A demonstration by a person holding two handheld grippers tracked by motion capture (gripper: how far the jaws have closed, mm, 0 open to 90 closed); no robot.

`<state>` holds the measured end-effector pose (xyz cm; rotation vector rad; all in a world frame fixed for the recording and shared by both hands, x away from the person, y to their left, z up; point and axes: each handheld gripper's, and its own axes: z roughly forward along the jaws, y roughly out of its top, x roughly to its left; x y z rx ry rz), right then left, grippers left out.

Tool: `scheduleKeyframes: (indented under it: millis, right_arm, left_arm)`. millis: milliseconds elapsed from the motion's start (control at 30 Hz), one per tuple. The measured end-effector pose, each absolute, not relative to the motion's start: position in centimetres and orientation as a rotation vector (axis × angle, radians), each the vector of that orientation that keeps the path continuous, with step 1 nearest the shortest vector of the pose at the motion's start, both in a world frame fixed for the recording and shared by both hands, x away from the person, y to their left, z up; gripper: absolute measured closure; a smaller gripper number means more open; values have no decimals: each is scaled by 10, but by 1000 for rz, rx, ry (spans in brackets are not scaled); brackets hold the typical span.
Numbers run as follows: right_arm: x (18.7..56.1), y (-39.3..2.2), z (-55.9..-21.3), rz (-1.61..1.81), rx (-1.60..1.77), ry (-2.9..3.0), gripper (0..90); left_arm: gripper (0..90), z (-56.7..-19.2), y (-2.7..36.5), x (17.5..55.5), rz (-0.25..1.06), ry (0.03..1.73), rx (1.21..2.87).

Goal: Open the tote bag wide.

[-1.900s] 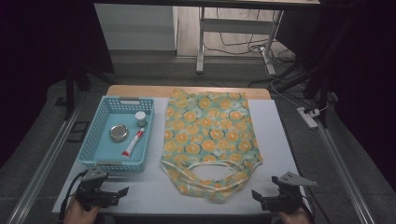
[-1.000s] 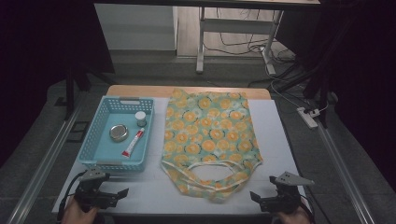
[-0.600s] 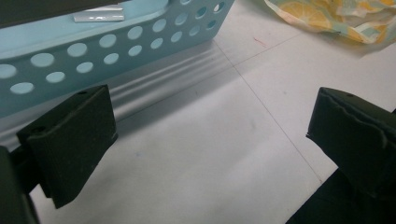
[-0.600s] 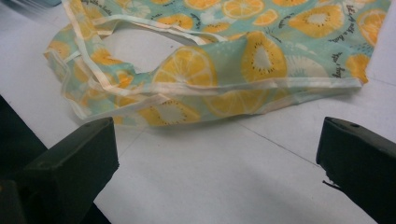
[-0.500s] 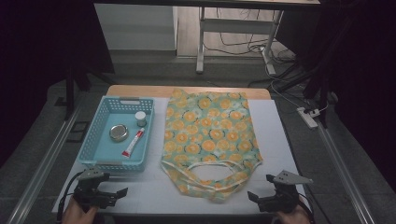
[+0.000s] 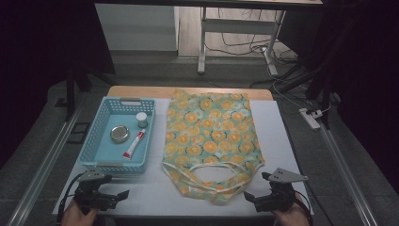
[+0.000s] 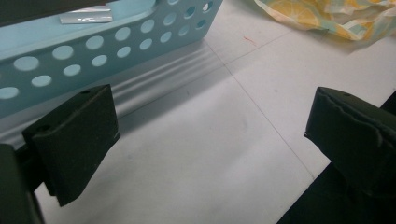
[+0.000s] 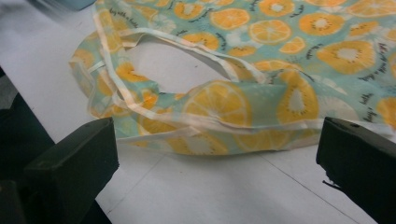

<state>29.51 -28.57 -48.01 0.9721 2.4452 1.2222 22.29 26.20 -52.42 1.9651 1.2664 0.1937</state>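
We hold our left gripper (image 6: pixel 121 193) low at the near left, our left hand (image 6: pixel 77 215) wrapped around its rear, its jaws spread wide and aimed to the right and slightly forward. Our right gripper (image 6: pixel 248 196) sits low at the near right, our right hand (image 6: pixel 289 217) behind it, jaws likewise wide apart and pointing left, the grey three-cornered plate on top. Neither pair of jaws grips anything. Both sit level.
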Motion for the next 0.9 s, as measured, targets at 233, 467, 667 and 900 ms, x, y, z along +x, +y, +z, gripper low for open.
scheduleKeyframes:
  millis: [233, 467, 667, 900]
  right_arm:
    - [300, -275, -478, 1205, 949, 2473, 0]
    - [303, -262, -474, 1203, 916, 2490, 0]
    - [308, -247, -471, 1187, 870, 2523, 0]
    - [316, -231, -475, 1177, 844, 2583, 0]
  left_arm:
    - [22, -524, 262, 223, 192, 1266, 1964]
    - [8, -524, 262, 223, 198, 1264, 1970]
    - [7, -524, 260, 223, 204, 1263, 1980]
    - [7, -524, 259, 223, 208, 1253, 1988]
